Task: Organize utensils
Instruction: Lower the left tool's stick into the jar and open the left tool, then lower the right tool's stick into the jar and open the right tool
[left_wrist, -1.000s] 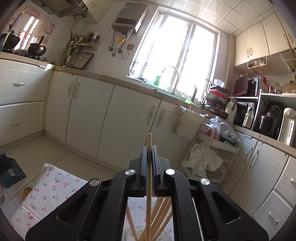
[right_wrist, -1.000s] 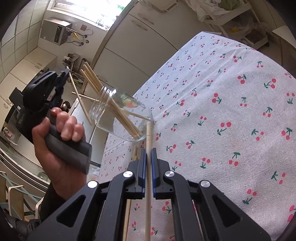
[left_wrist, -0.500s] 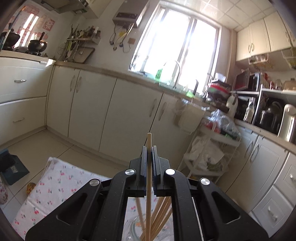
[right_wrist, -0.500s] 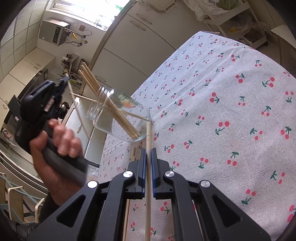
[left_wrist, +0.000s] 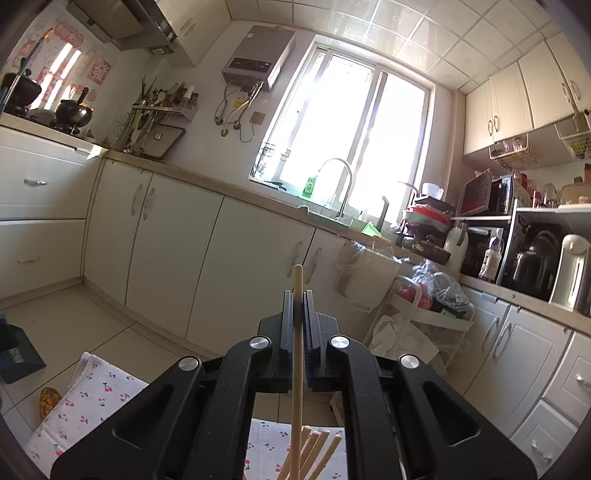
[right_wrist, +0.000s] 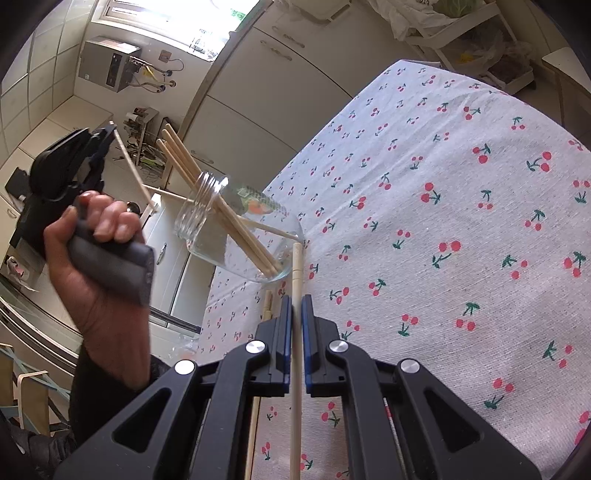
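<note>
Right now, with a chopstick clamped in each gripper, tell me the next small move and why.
Probably lower the left gripper so its chopstick slides into the glass jar. That stick hangs beside the jar's mouth, its lower end apparently outside the rim, while others already stand inside. The right gripper, holding its own chopstick by the jar's base, can wait.

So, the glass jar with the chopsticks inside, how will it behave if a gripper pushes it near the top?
The glass jar is probably apt to tip: it looks tall and narrow, and the chopsticks lean out well above its mouth. On the cherry tablecloth it would likely catch rather than slide. Being clear glass, it is probably smooth to grip and breakable.
</note>
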